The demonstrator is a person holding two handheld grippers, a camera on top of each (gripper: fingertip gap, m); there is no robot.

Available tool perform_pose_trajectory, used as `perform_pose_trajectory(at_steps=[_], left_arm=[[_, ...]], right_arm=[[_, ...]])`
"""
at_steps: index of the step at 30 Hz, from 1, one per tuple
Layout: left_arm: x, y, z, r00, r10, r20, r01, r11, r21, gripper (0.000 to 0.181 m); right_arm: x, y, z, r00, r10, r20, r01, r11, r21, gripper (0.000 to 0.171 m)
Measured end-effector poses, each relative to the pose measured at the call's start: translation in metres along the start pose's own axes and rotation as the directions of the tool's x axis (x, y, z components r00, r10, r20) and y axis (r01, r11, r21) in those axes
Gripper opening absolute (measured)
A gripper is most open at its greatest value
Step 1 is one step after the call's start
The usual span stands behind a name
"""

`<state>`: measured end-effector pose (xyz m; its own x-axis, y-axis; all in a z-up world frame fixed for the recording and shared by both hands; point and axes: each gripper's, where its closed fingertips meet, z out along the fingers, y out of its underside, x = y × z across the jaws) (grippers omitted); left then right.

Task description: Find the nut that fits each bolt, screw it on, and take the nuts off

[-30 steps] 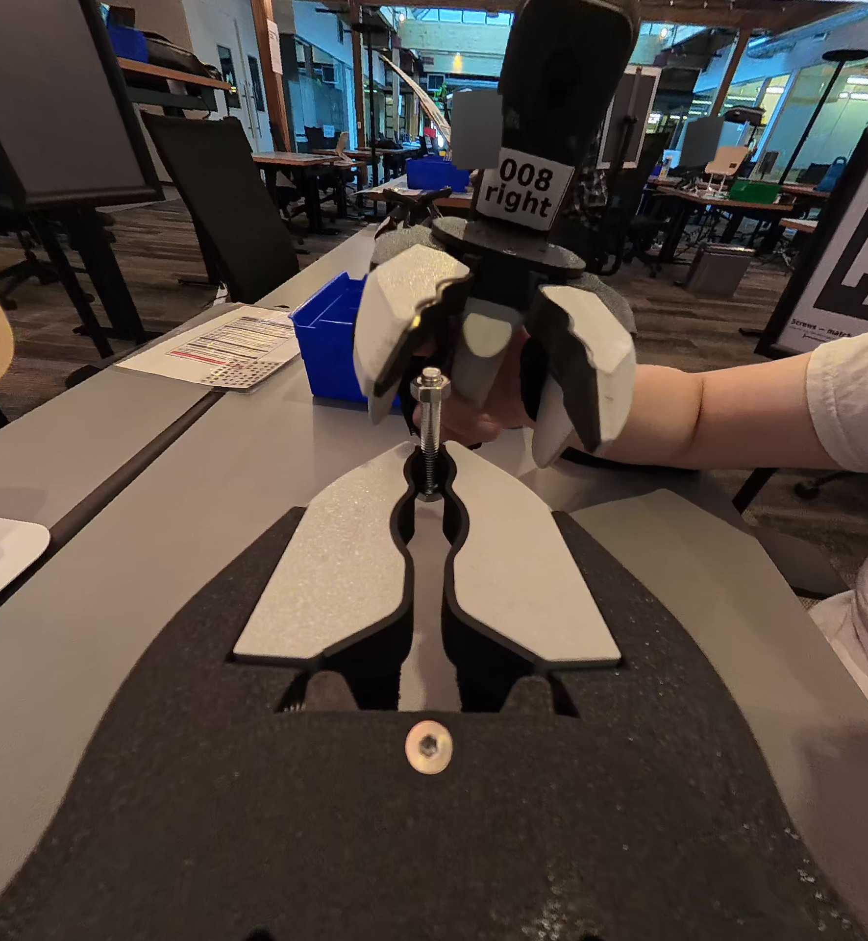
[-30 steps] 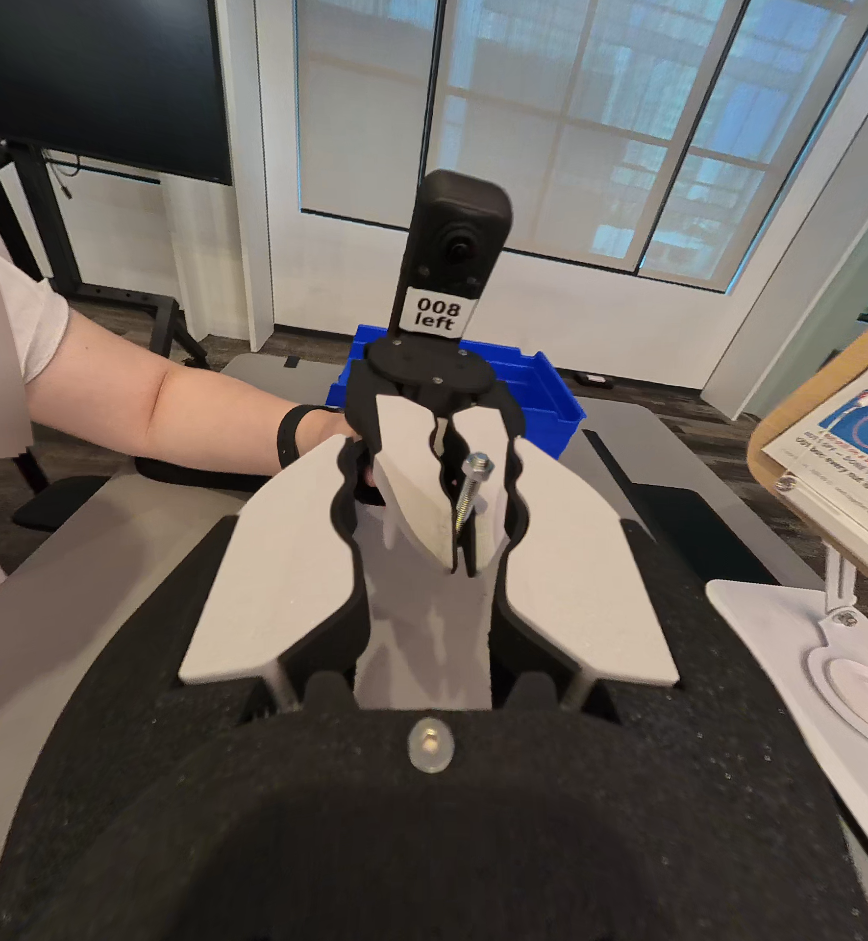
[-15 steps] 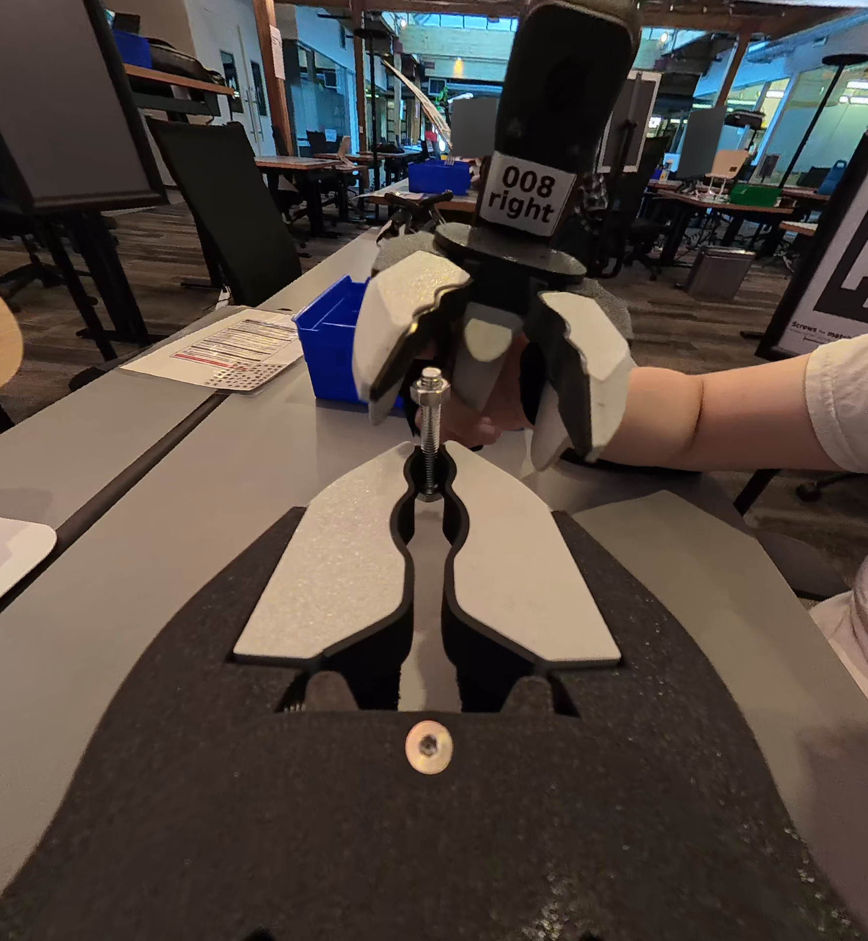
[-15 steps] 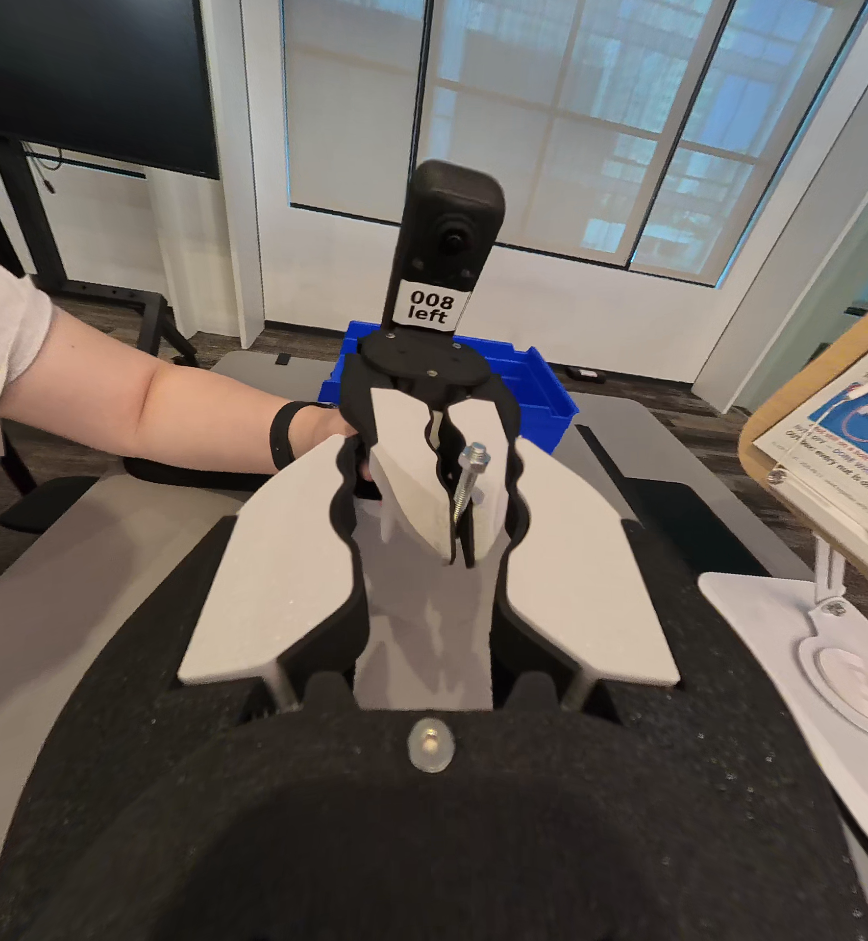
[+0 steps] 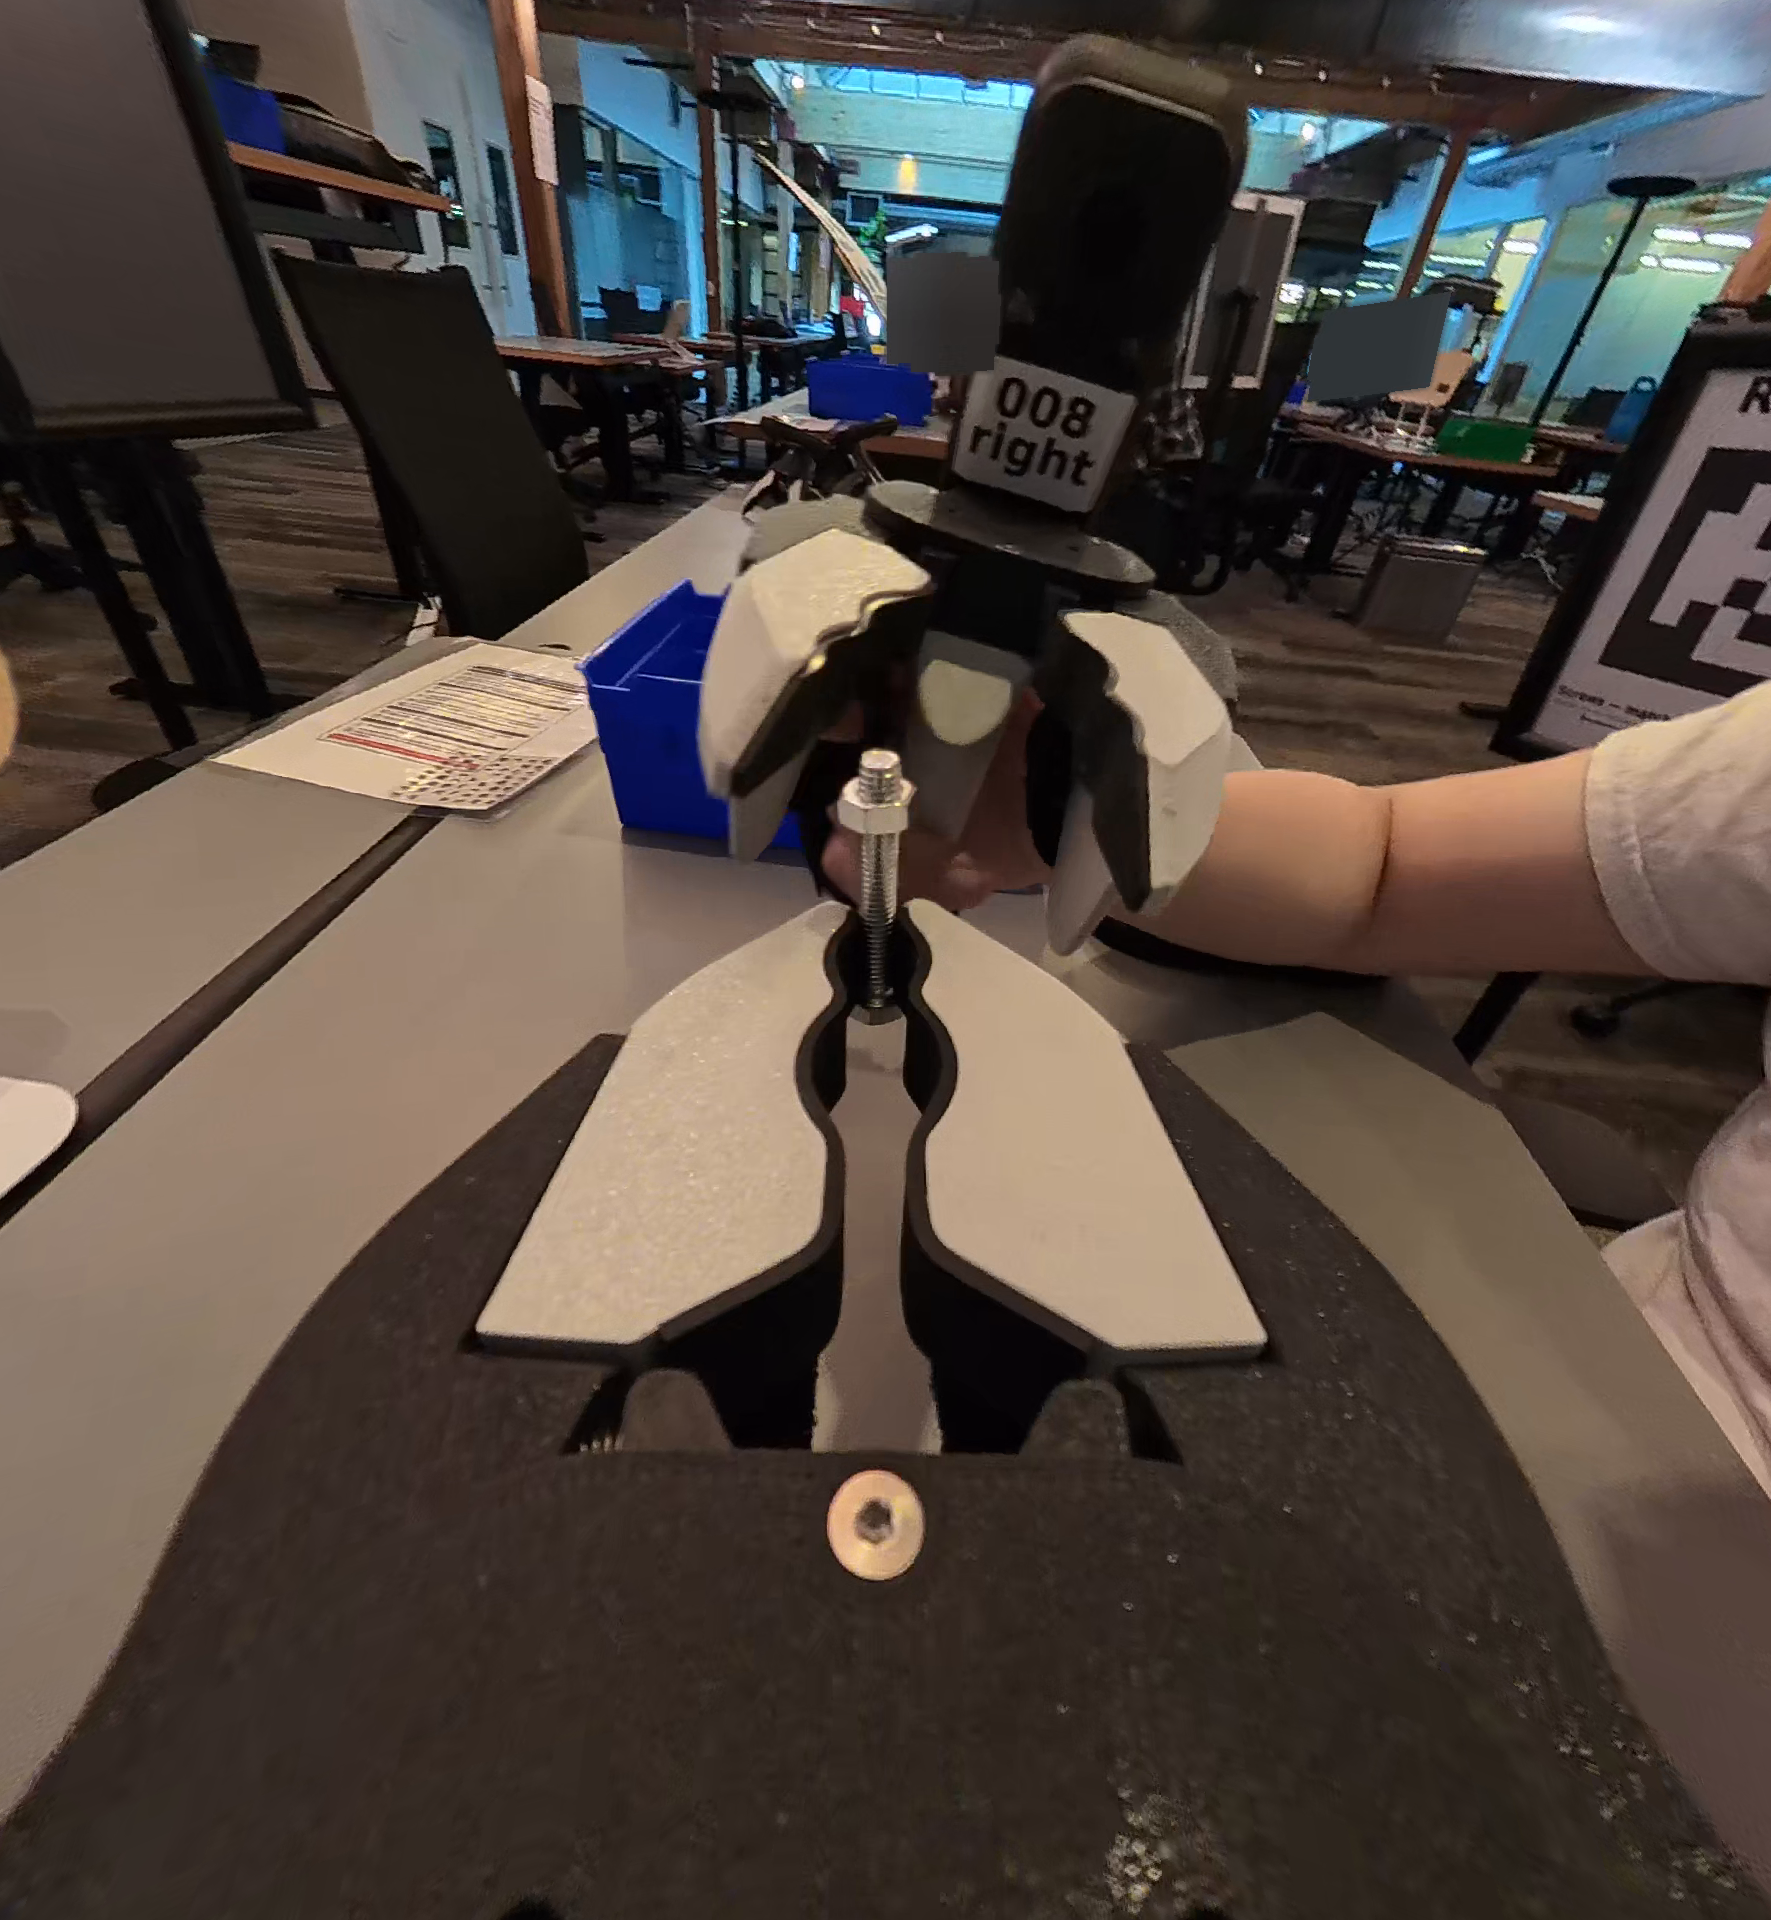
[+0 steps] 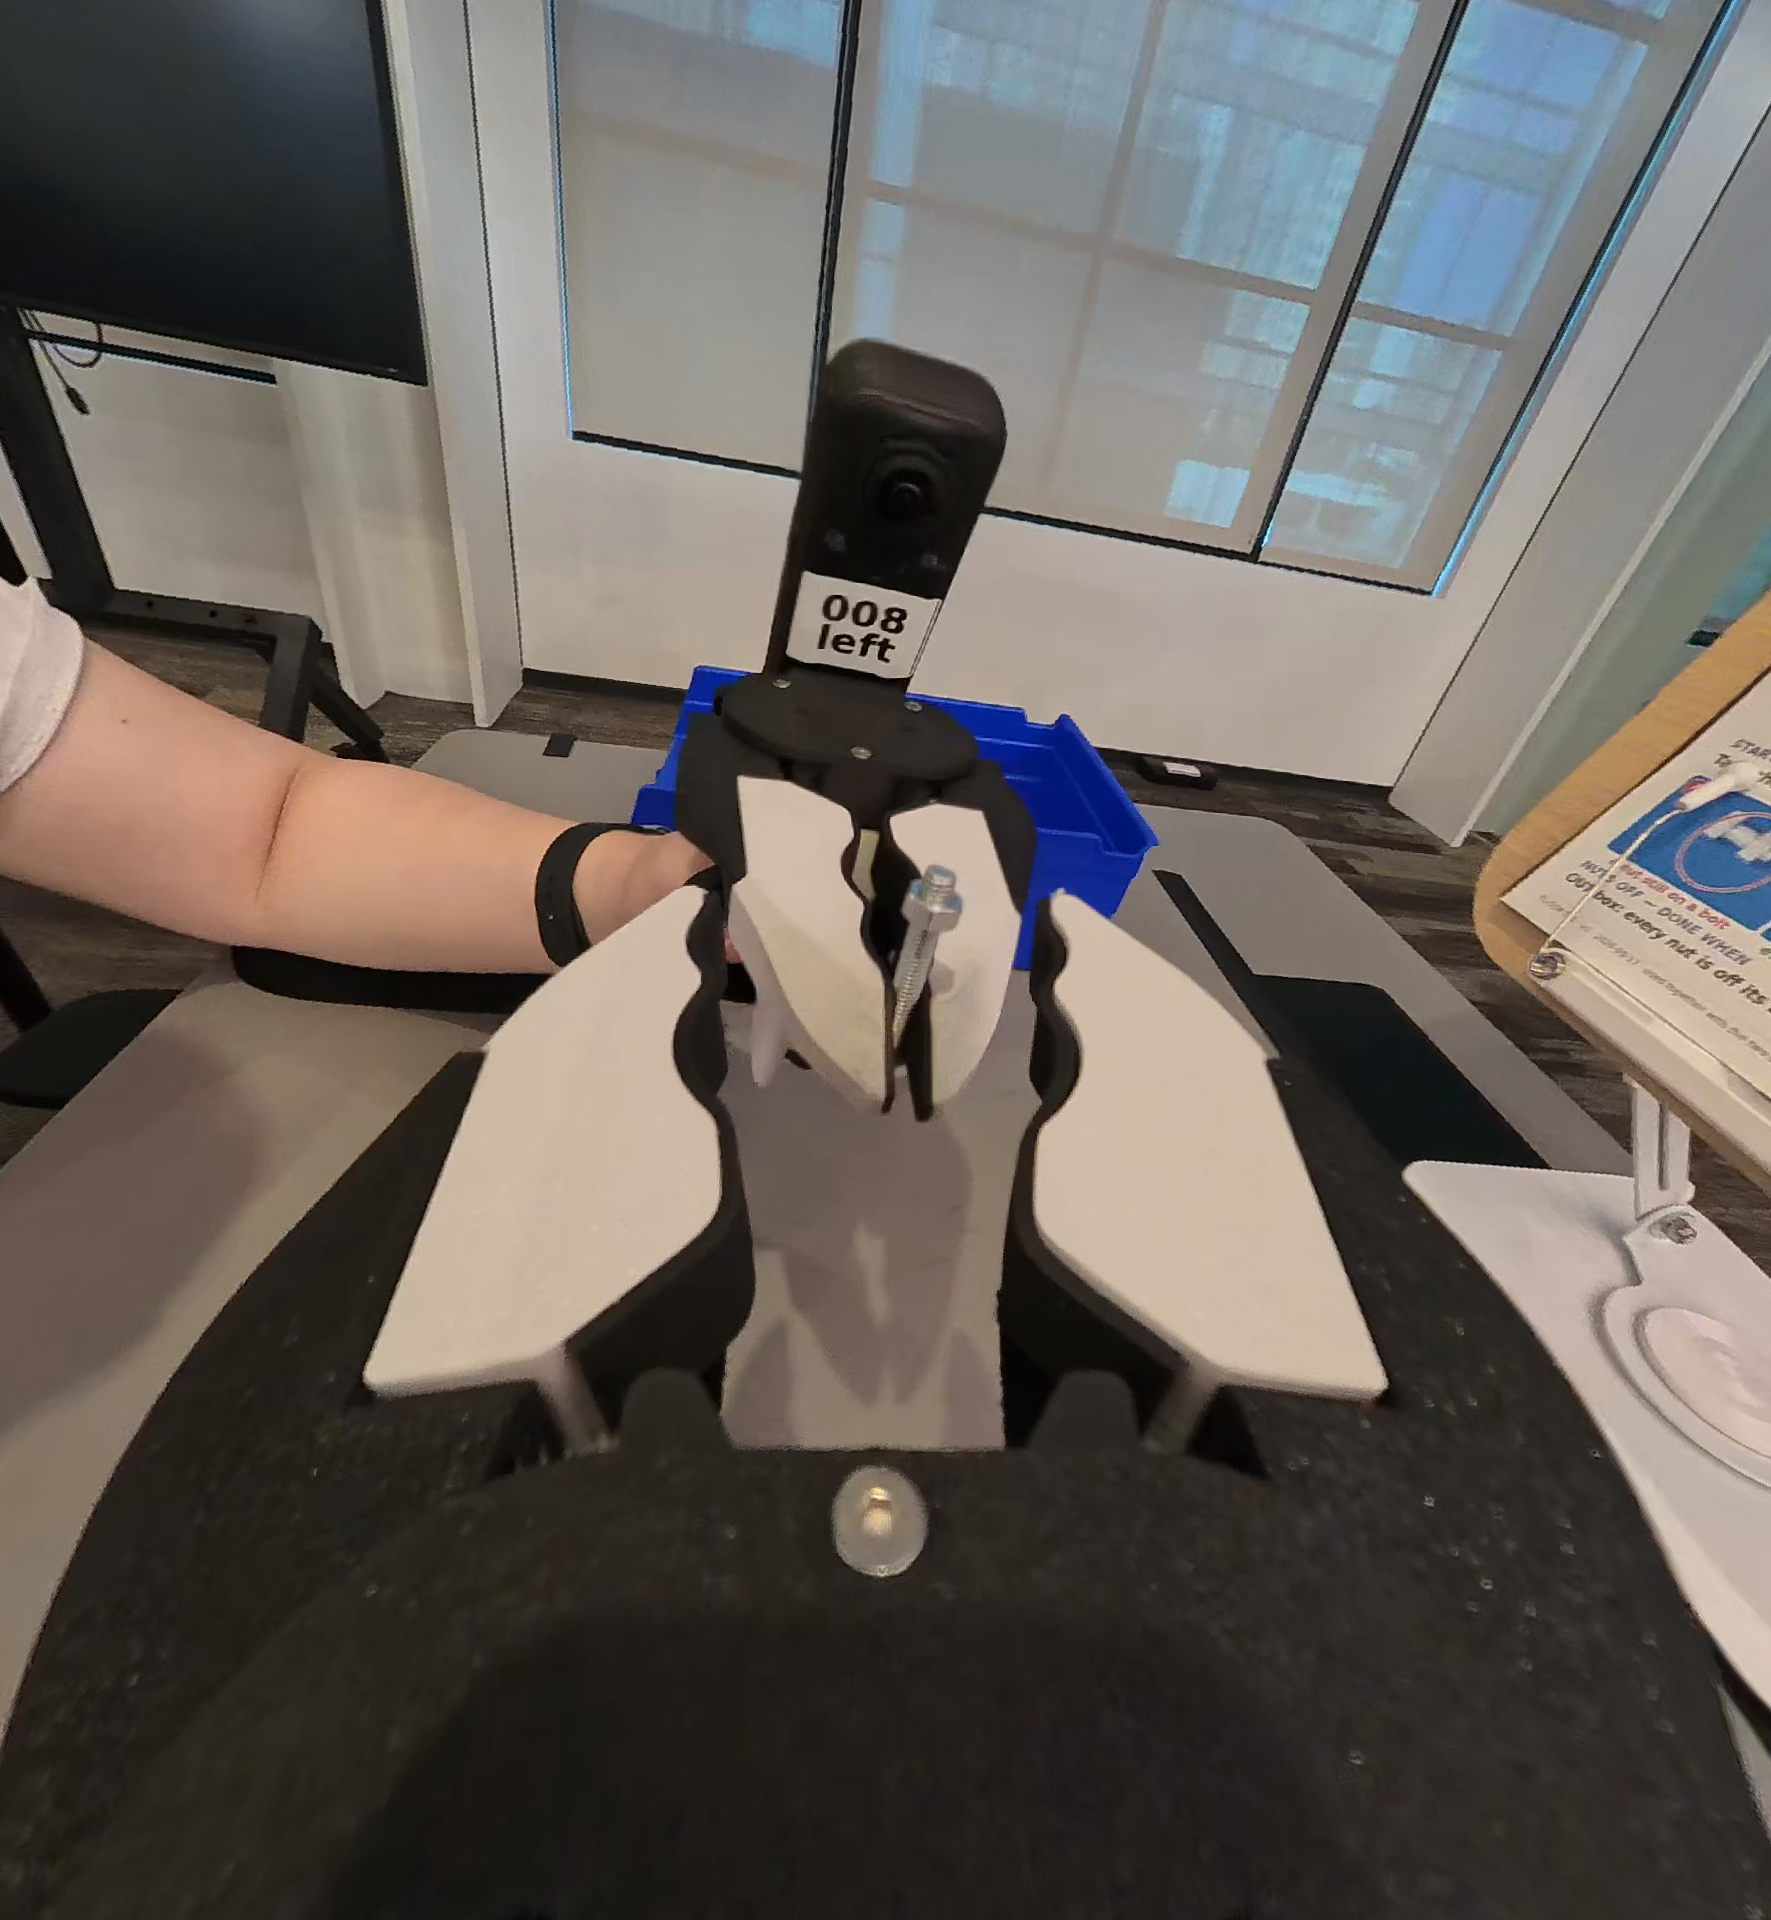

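My left gripper (image 5: pixel 876 935) is shut on the lower shank of a silver threaded bolt (image 5: pixel 876 894) and holds it upright above the grey table (image 5: pixel 341 987). A hex nut (image 5: pixel 873 800) sits on the thread near the bolt's top end. My right gripper (image 5: pixel 912 883) faces it from the far side, open, with one finger on each side of the bolt's top and not touching it. In the right wrist view my right gripper (image 6: pixel 876 914) is open and empty. Just beyond its tips, the left gripper (image 6: pixel 896 1101) holds the bolt (image 6: pixel 907 987) with the nut (image 6: pixel 935 904).
A blue bin (image 5: pixel 652 707) stands on the table behind the grippers and also shows in the right wrist view (image 6: pixel 1089 821). A printed sheet (image 5: pixel 455 717) lies left of the bin. An instruction board on a white stand (image 6: pixel 1691 935) is at the right. A person's forearm (image 5: pixel 1328 873) reaches in. Less than 4 cm separates the two grippers' tips.
My right gripper has shifted slightly down and left around the bolt's top and has stayed open. My left gripper has kept the bolt still.
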<state>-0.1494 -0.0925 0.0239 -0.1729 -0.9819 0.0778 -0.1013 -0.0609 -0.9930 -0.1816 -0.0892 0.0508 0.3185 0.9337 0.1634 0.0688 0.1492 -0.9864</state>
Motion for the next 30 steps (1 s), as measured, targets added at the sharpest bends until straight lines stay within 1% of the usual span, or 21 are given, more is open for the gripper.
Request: perform_pose_trajectory(at_steps=[3,5,6,8,9,11,13,16,19,24,25,27,30], left_arm=[[0.005,0.004,0.005,1.0,0.02,-0.01,-0.02,0.999,-0.025,0.004],[0.003,0.006,0.005,1.0,0.023,0.0,-0.023,0.999,-0.035,0.004],[0.001,0.005,0.003,1.0,0.023,0.009,-0.023,0.999,-0.033,0.004],[-0.006,0.003,-0.002,0.999,0.011,0.032,-0.011,1.0,-0.022,0.004],[-0.009,0.0,-0.005,0.999,0.0,0.045,0.0,1.0,-0.009,0.004],[-0.013,-0.003,-0.009,0.998,-0.031,0.05,0.031,0.999,0.018,0.004],[-0.012,-0.004,-0.009,0.998,-0.051,0.028,0.05,0.998,0.027,0.004],[-0.005,-0.001,-0.004,0.999,-0.033,0.003,0.033,0.999,0.005,0.004],[0.001,0.004,0.002,1.0,-0.009,-0.007,0.009,1.0,-0.026,0.004],[-0.007,0.004,-0.001,0.999,0.002,0.035,-0.001,1.0,-0.027,0.004],[-0.011,0.002,-0.004,0.999,0.0,0.054,0.001,1.0,-0.02,0.004],[-0.019,-0.003,-0.011,0.996,-0.031,0.08,0.03,0.999,0.012,0.004],[-0.019,-0.01,-0.016,0.996,-0.083,0.042,0.08,0.995,0.062,0.004]], right_arm=[[-0.008,0.003,0.005,0.999,-0.004,0.035,0.005,1.0,-0.012,0.057],[-0.014,0.004,0.007,0.998,-0.023,0.059,0.025,0.999,-0.026,0.055],[-0.014,0.004,0.006,0.998,-0.029,0.061,0.031,0.999,-0.032,0.057],[-0.01,0.004,0.003,0.998,-0.047,0.036,0.048,0.998,-0.042,0.056],[-0.007,0.003,0.001,0.999,-0.042,0.029,0.044,0.998,-0.04,0.055],[-0.006,-0.002,-0.004,0.999,-0.017,0.039,0.018,1.0,-0.014,0.044],[-0.002,-0.006,-0.005,1.0,-0.004,0.015,0.003,1.0,0.017,0.046],[-0.002,-0.002,0.0,1.0,-0.009,0.004,0.009,1.0,-0.002,0.053],[-0.009,0.003,0.006,1.0,-0.016,0.027,0.016,1.0,-0.022,0.055],[-0.009,0.005,0.005,0.999,-0.03,0.029,0.032,0.998,-0.046,0.057],[-0.006,0.004,0.001,0.999,-0.029,0.02,0.03,0.998,-0.052,0.055],[-0.006,-0.001,-0.006,0.999,-0.013,0.042,0.014,0.999,-0.029,0.039],[0.002,-0.006,-0.009,1.0,0.014,0.01,-0.014,1.0,-0.003,0.043]])
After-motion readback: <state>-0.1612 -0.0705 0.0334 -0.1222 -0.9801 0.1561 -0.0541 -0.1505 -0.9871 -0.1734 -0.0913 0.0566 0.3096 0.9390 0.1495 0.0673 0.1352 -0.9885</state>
